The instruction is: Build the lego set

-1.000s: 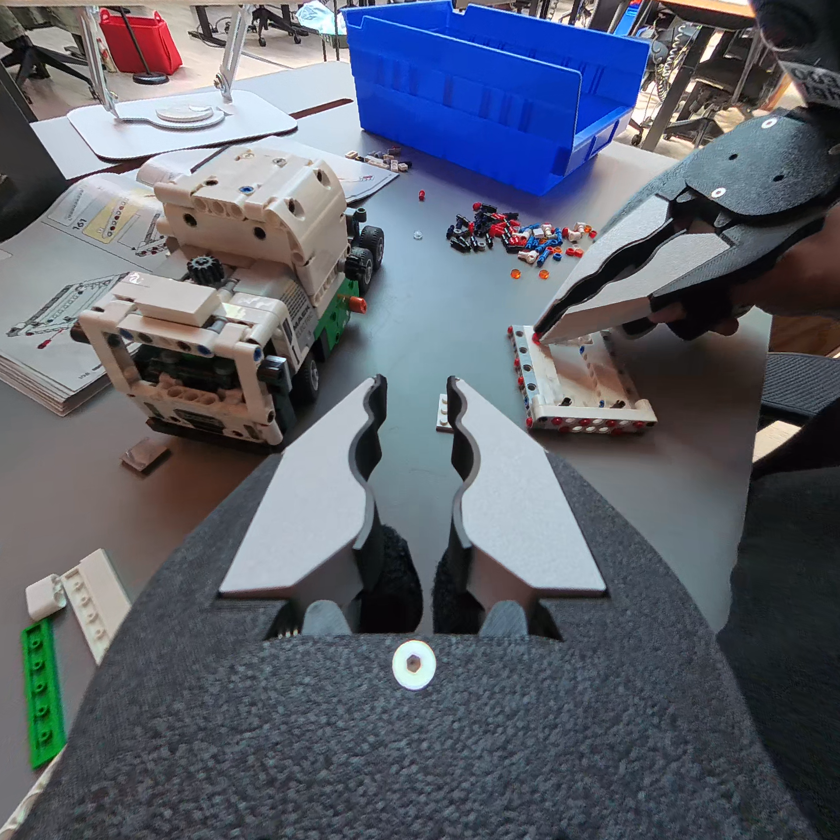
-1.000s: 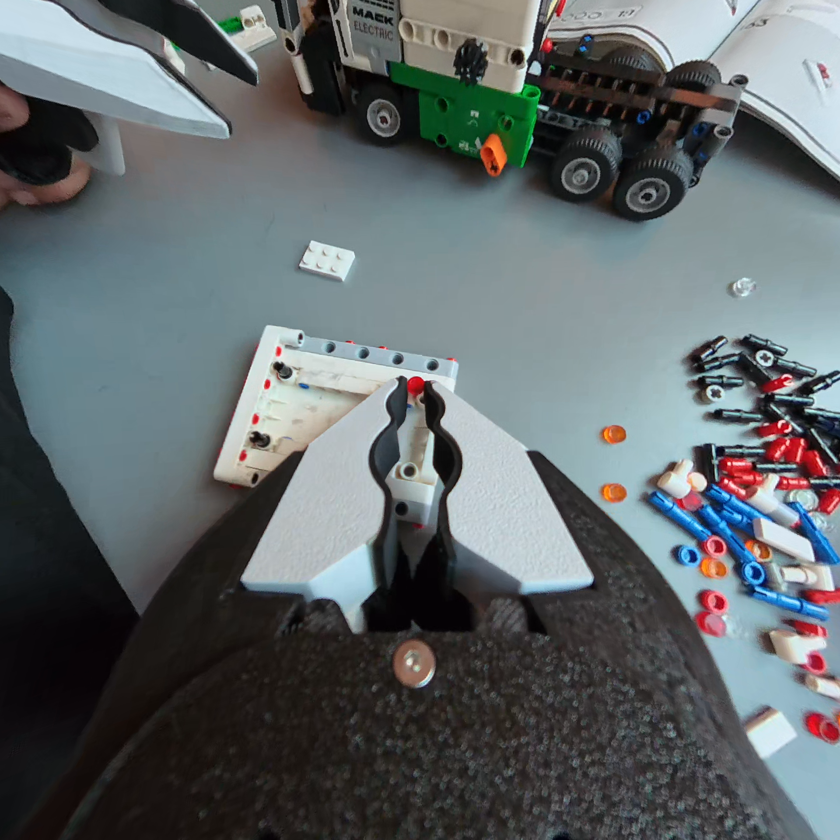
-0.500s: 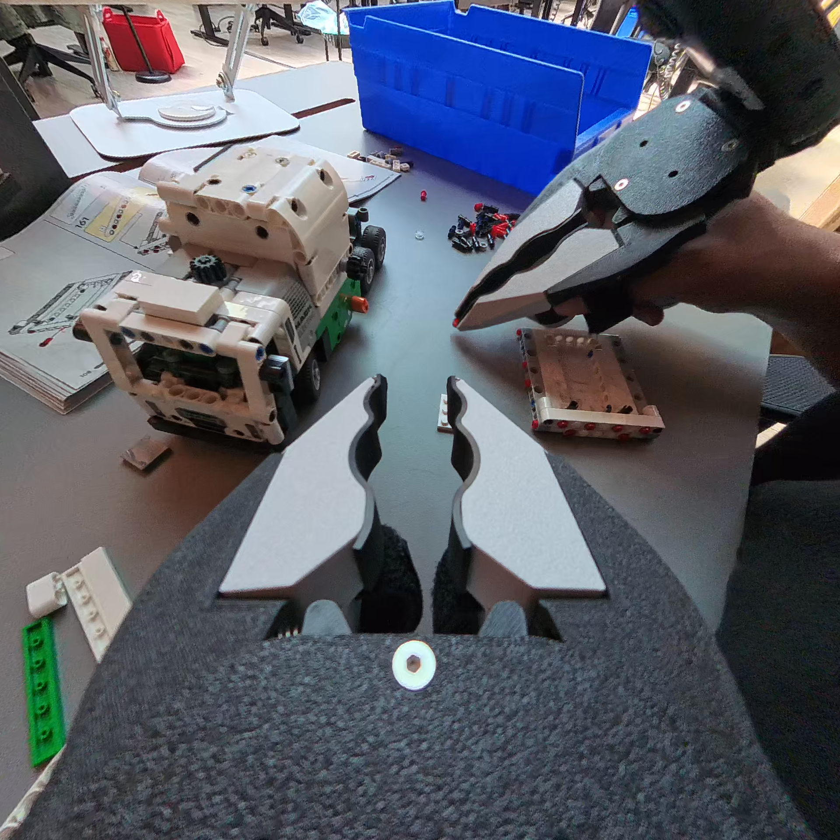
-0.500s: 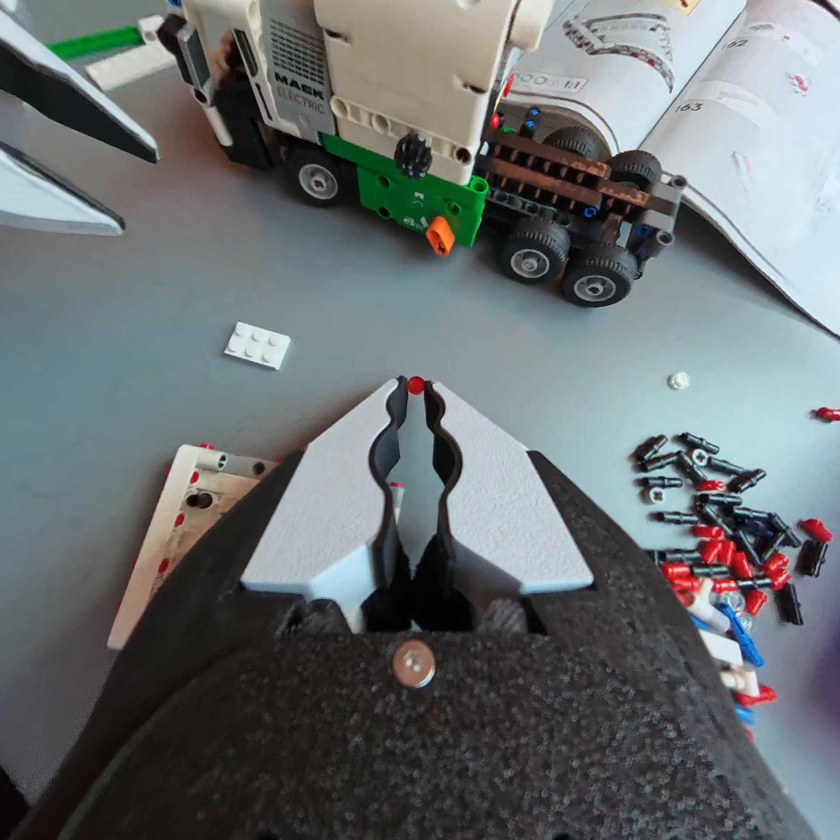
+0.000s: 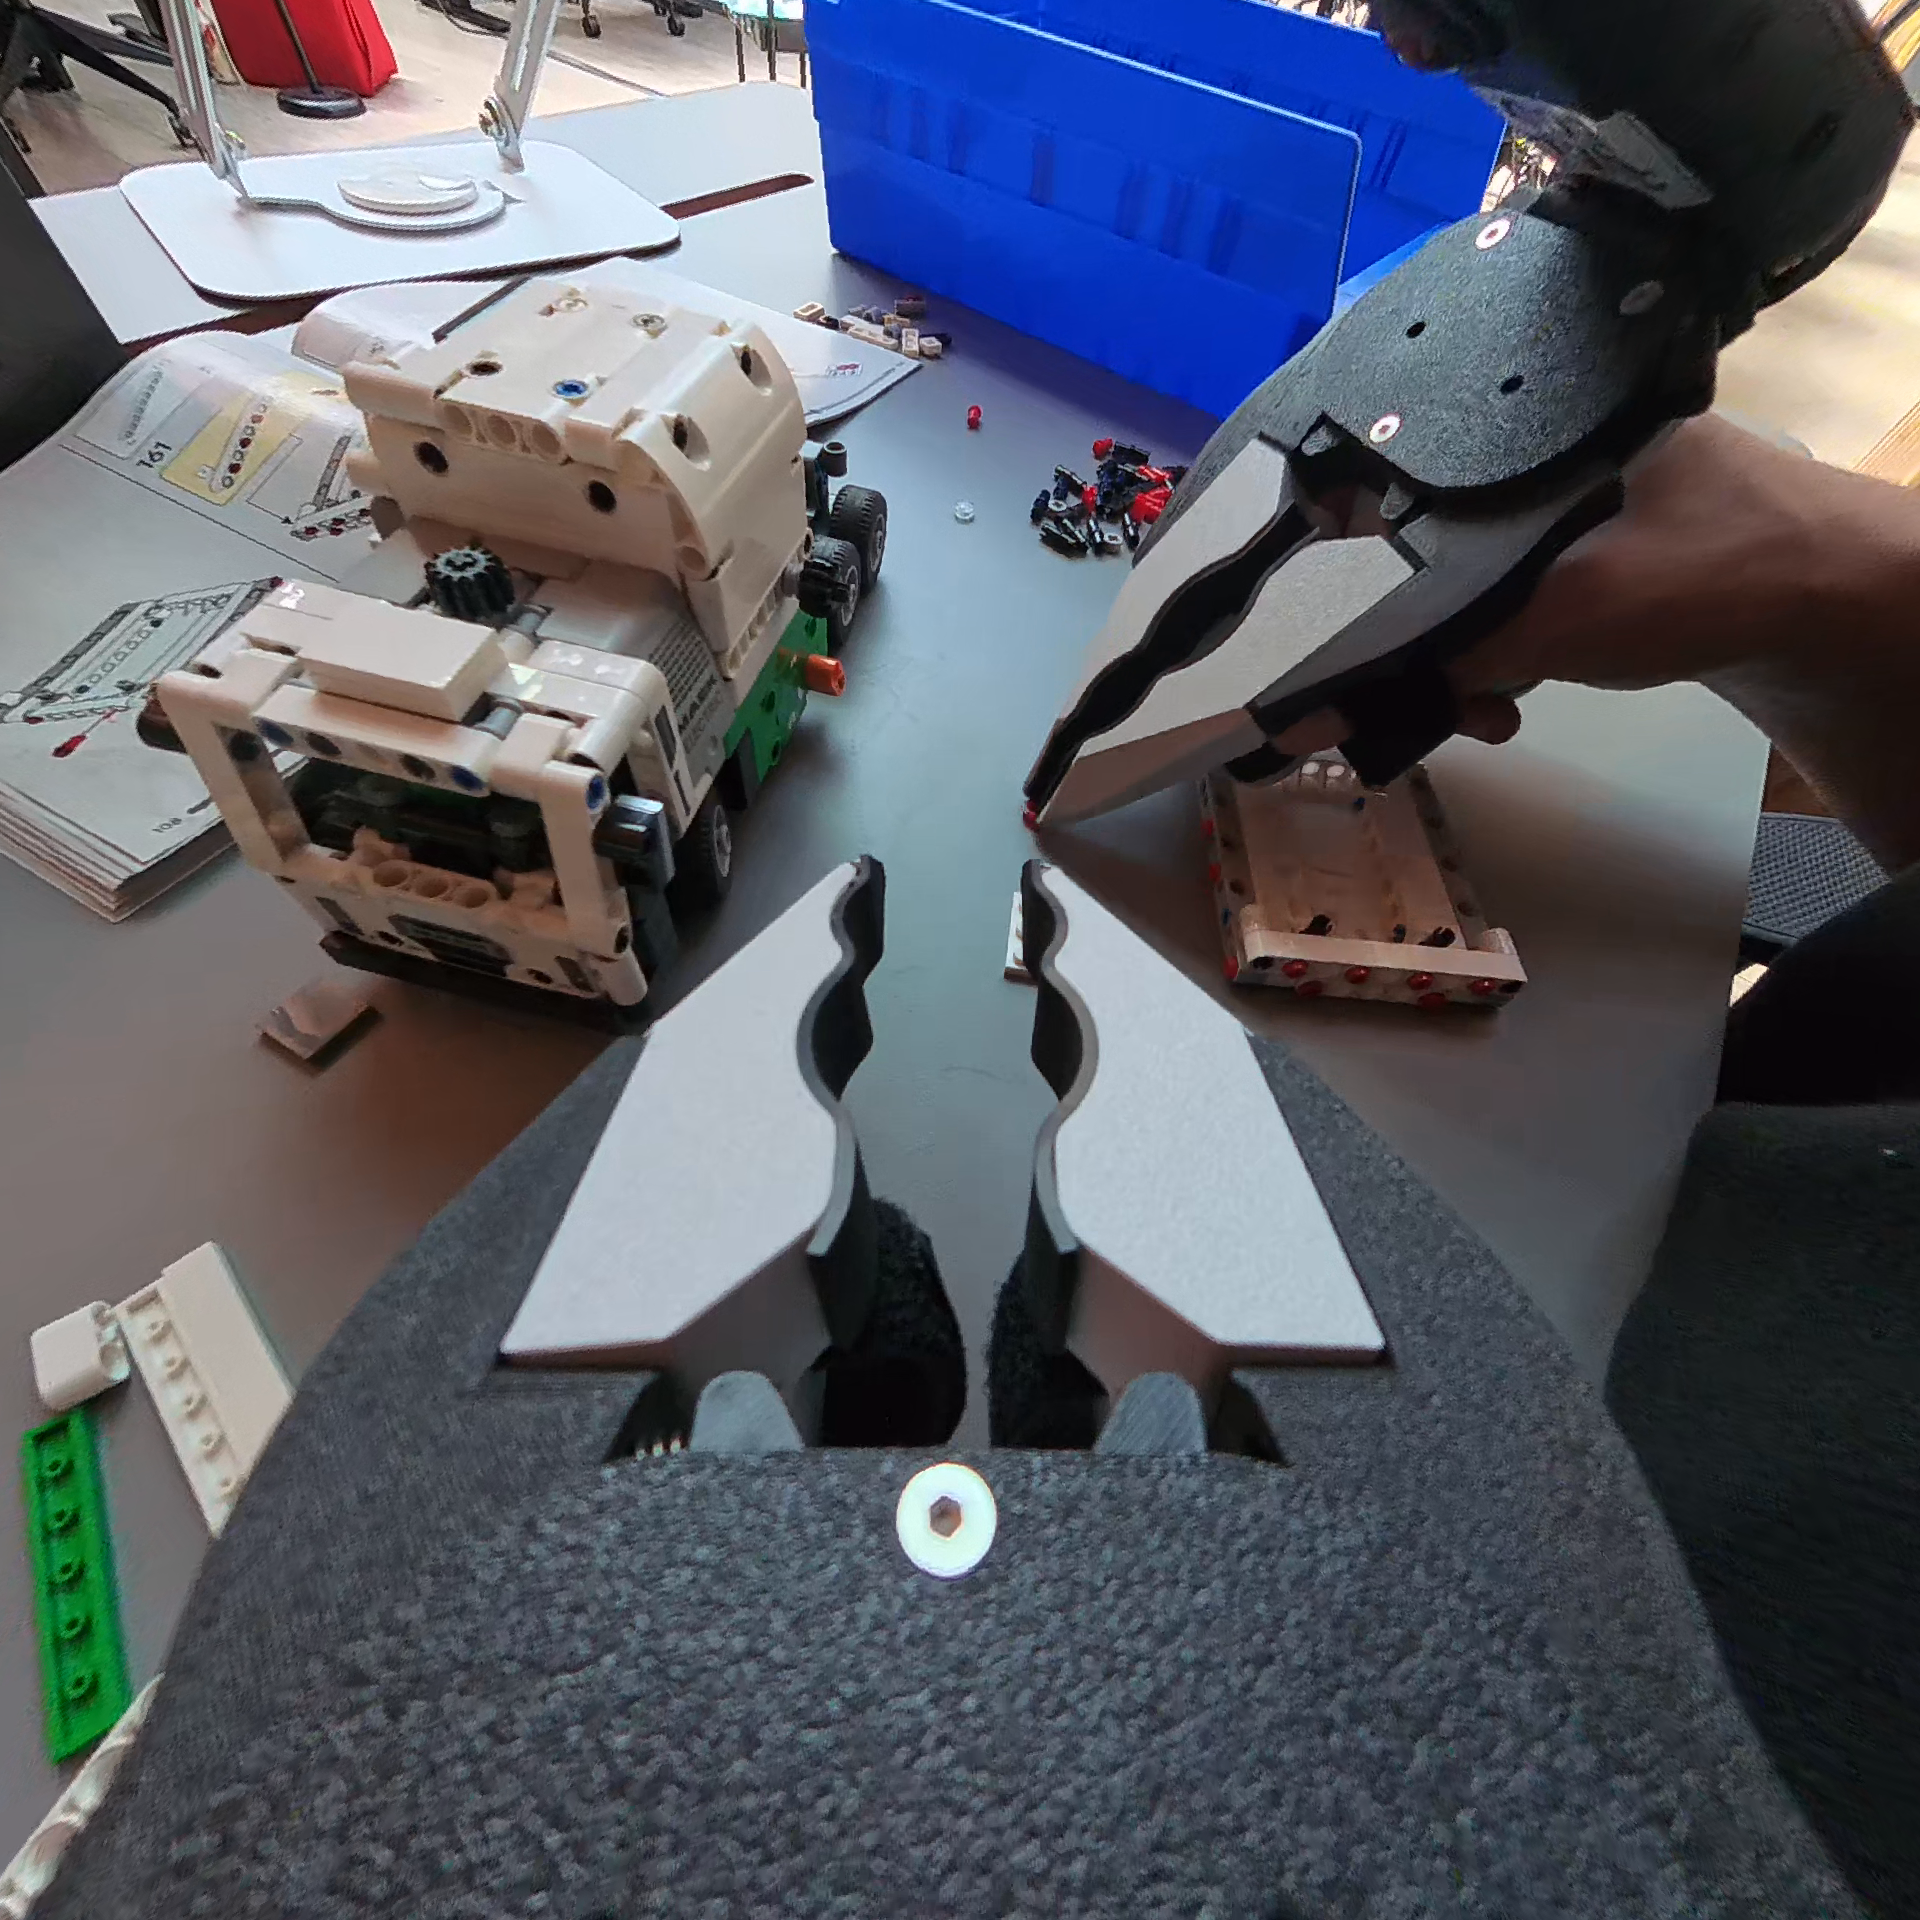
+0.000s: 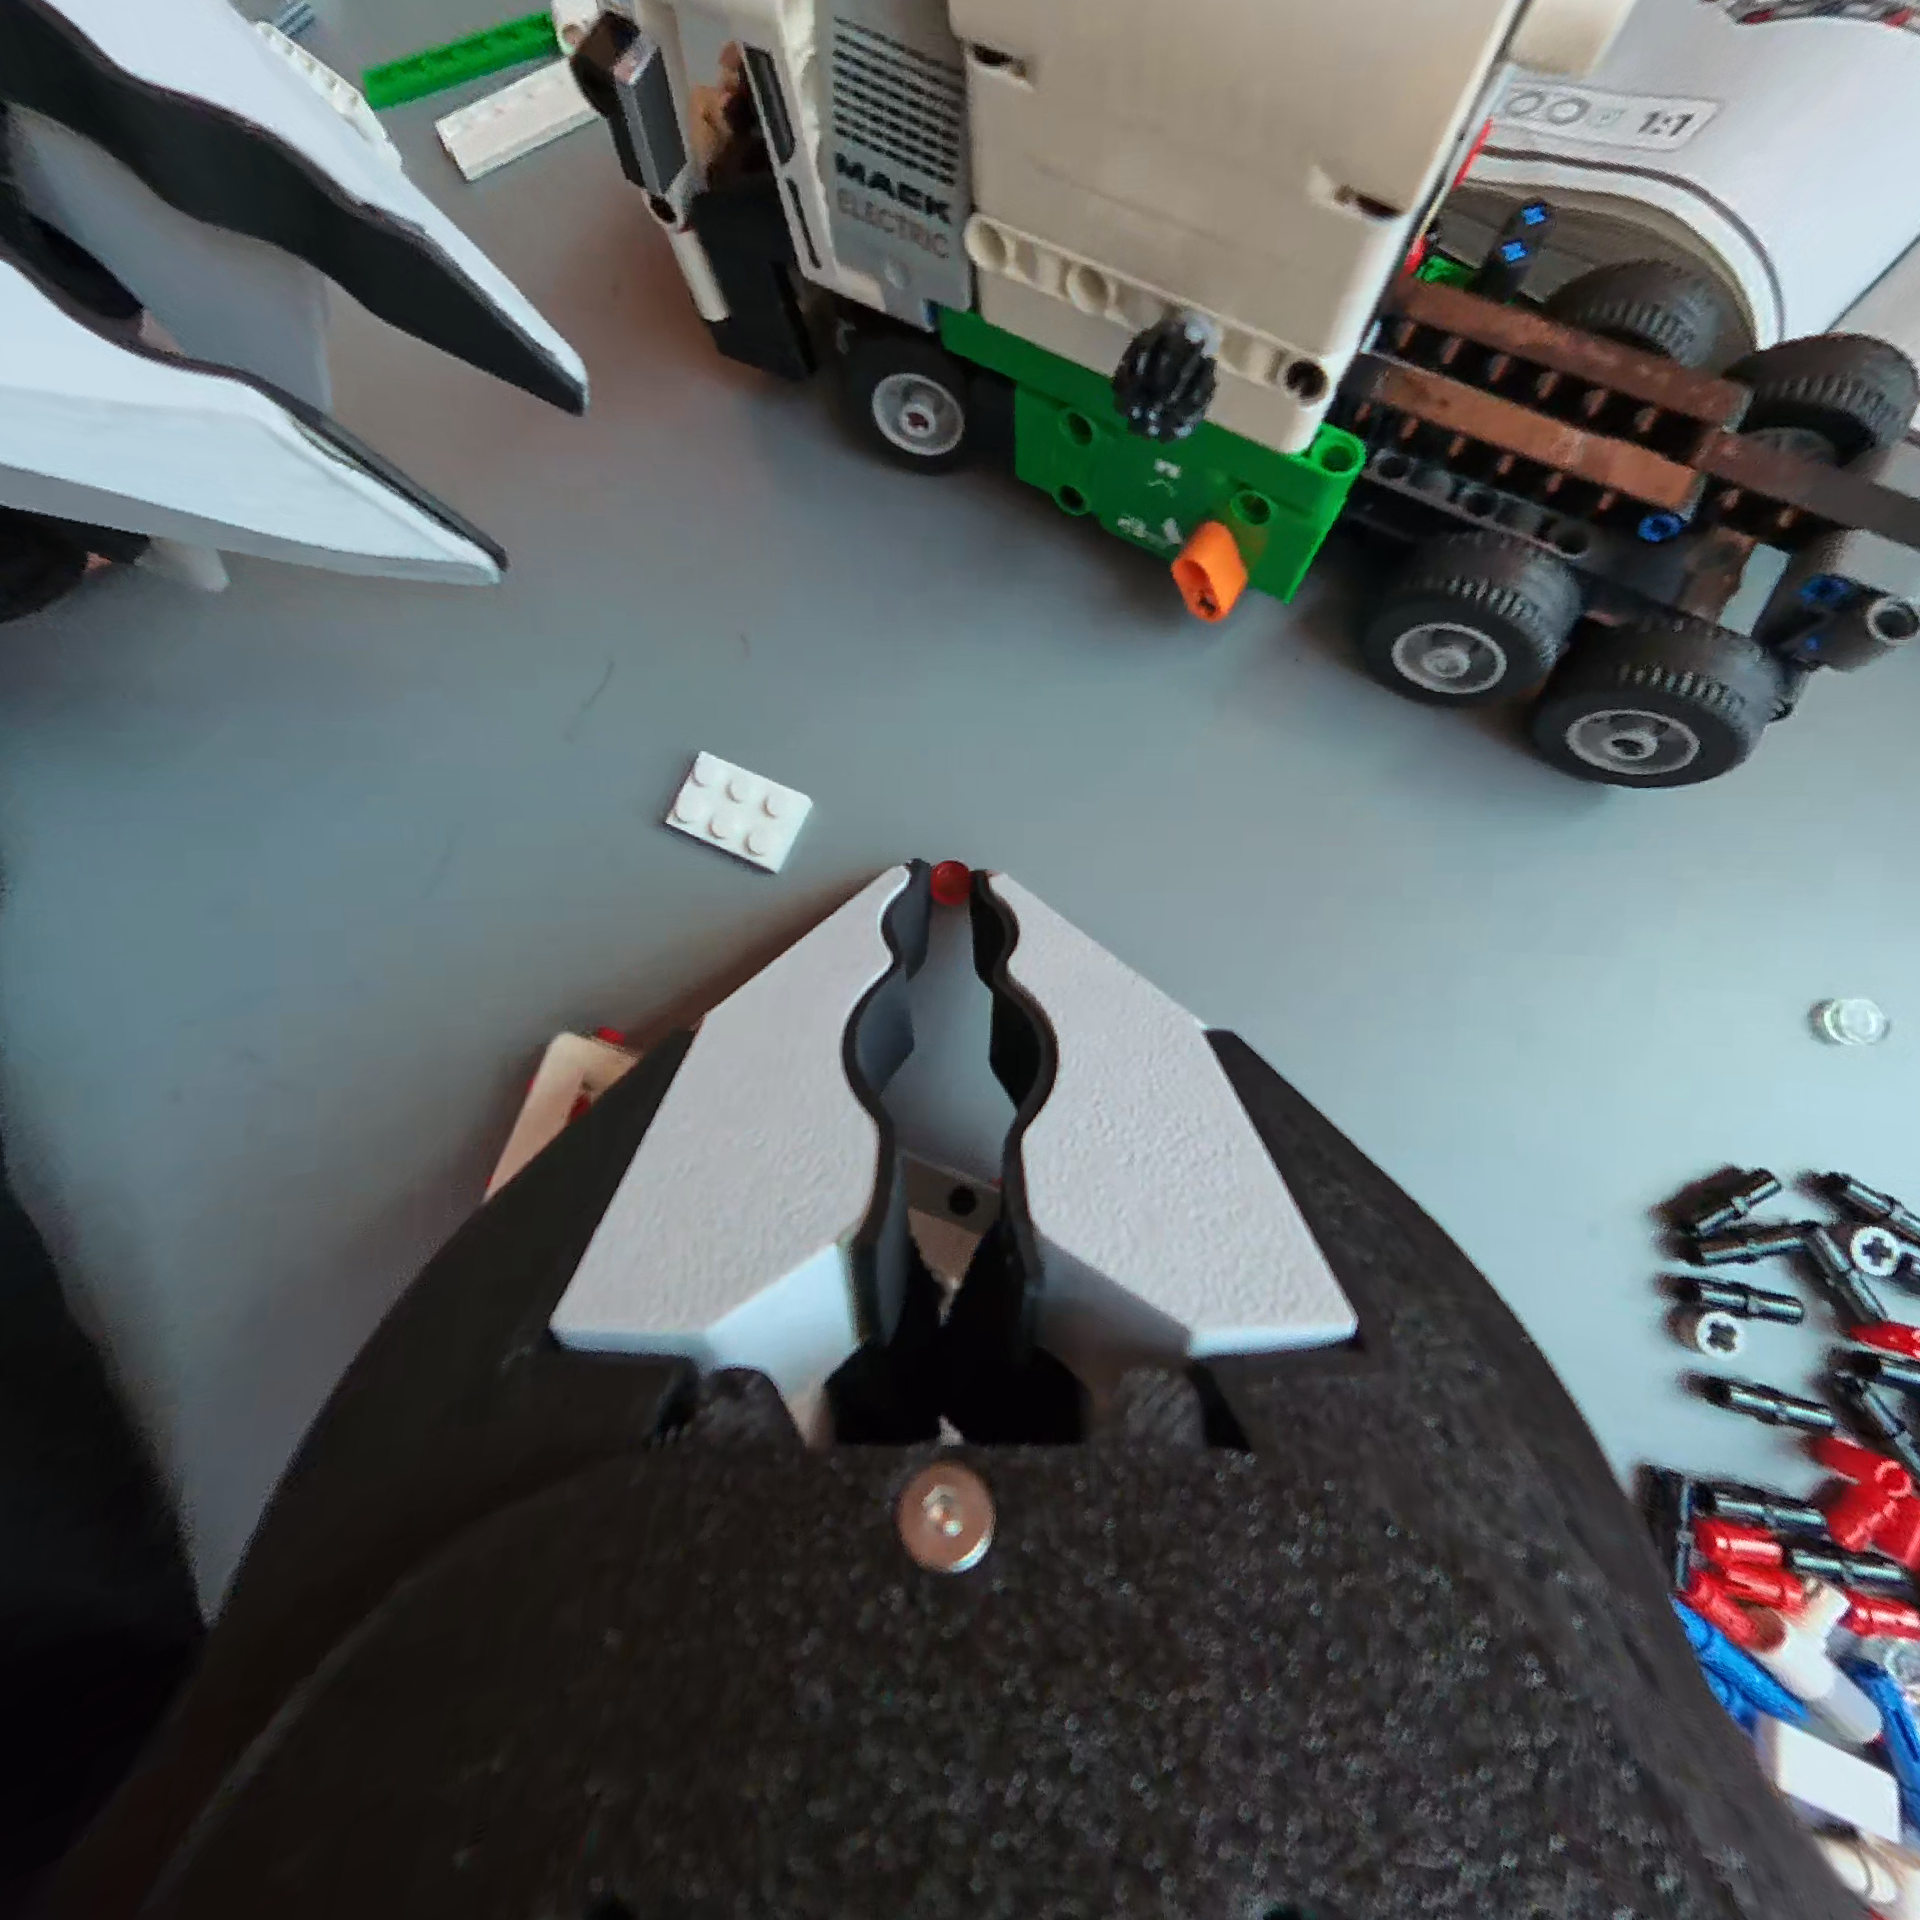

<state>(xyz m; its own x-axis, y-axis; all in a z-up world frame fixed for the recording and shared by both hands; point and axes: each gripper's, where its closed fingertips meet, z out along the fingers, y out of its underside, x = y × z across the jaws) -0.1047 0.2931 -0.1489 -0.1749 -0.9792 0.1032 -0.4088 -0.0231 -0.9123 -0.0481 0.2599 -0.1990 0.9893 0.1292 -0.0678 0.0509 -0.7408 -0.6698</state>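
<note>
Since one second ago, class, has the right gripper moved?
Yes. In the left wrist view the right gripper, pinching a red pin, has left the white frame panel and moved left toward the truck.

**Around the build**

A blue plastic bin [image 5: 1081, 197] stands at the far side of the dark tabletop [image 5: 935, 665]. Left of it lies a flat white stand base [image 5: 405, 223] with metal legs. A red container [image 5: 301, 47] sits on the floor beyond.
</note>
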